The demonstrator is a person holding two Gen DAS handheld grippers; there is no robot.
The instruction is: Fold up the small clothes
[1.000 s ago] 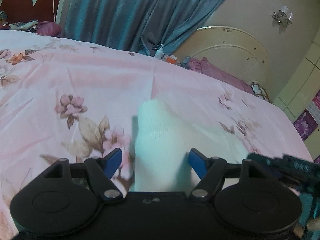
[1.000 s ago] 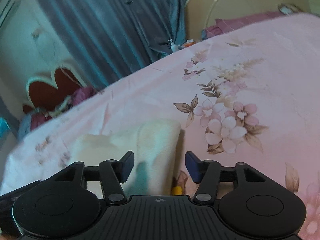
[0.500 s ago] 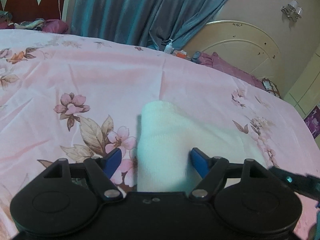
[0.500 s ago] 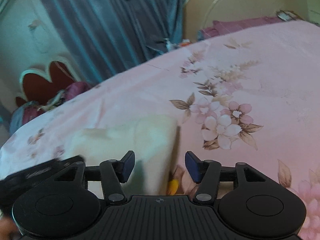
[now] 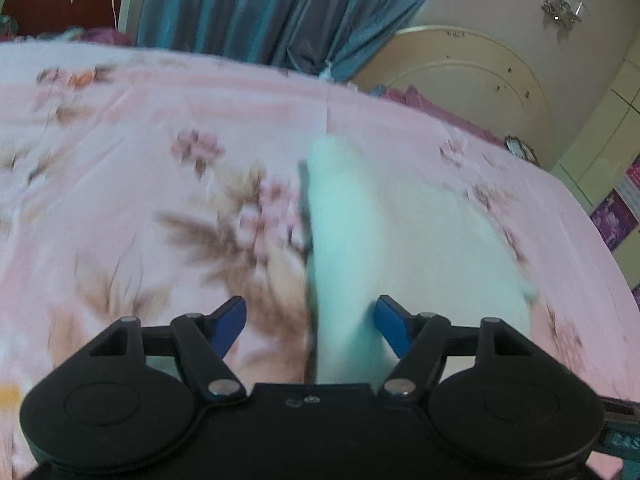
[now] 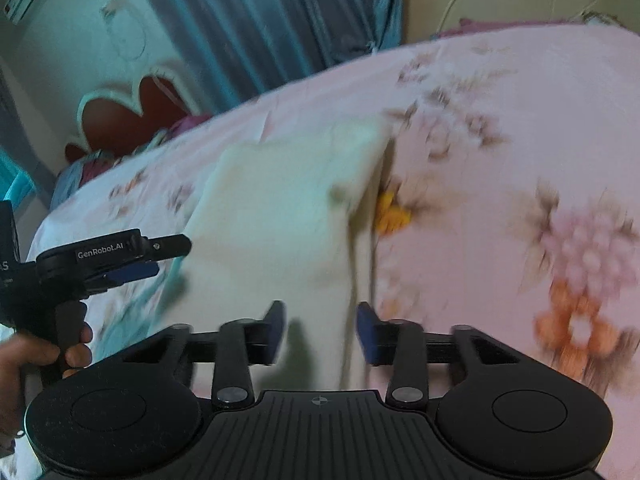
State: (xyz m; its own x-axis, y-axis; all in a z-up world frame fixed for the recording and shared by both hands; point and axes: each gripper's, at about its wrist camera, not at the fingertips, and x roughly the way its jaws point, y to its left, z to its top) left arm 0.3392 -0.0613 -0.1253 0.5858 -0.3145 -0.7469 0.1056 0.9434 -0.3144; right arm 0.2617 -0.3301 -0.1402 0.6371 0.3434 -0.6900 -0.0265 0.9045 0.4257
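Left wrist view: white cloth (image 5: 400,232) flat on the pink sheet (image 5: 120,152).
Left gripper (image 5: 310,322): jaws closing around its near corner, not yet pinching.
Right gripper (image 6: 320,326): narrowing over the other edge, no grip visible.
Progress: early; no fold seen.

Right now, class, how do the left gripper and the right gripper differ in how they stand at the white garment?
The left gripper has its fingers spread wider; the right gripper has them nearer together. Both are closing. The white garment lies toward the left gripper's right finger, with floral bedsheet showing beside it; the right gripper's gap is filled mostly by cloth. Both have blue fingers on black frames.
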